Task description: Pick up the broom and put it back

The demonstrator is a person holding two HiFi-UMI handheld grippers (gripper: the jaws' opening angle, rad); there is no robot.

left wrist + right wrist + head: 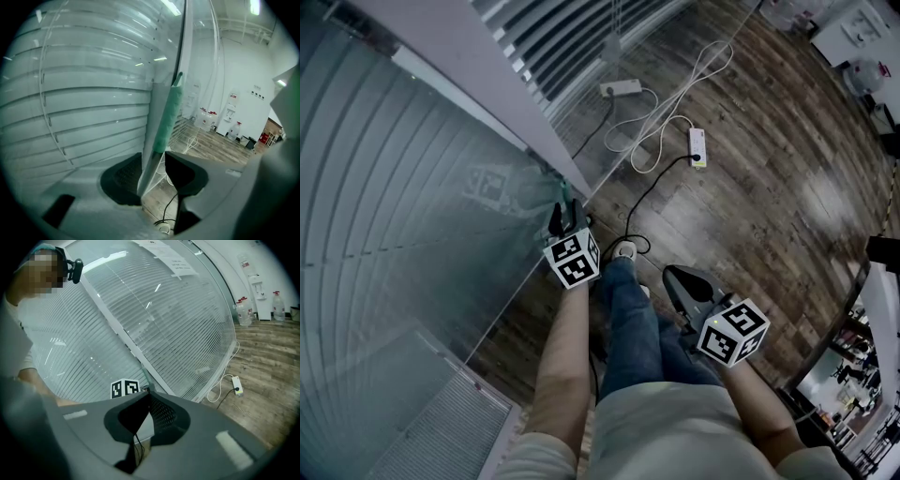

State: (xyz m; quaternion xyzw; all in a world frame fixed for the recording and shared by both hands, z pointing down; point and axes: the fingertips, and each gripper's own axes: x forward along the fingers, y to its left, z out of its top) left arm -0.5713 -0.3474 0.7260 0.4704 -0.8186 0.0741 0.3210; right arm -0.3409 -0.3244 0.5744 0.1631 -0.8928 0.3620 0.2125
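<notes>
In the head view we stand close to a glass wall with blinds; the left gripper (pixel 567 216) reaches to the wall's frame (pixel 487 94) on the left, while the right gripper (pixel 677 275) hangs nearer us over the wooden floor (pixel 750 169), well apart from the wall. In the left gripper view the broom handle (pixel 169 112) stands between the jaws, which are partly open. It lies against the left pad with a gap to the right one, so we judge it is not gripped. Its long axis runs nearly upright, green grip end pointing up, leaning on the frame; the brush end is out of sight below. Drawing back, we judge, means leaving straight along the jaws. In the right gripper view the jaws meet at the tips, empty.
</notes>
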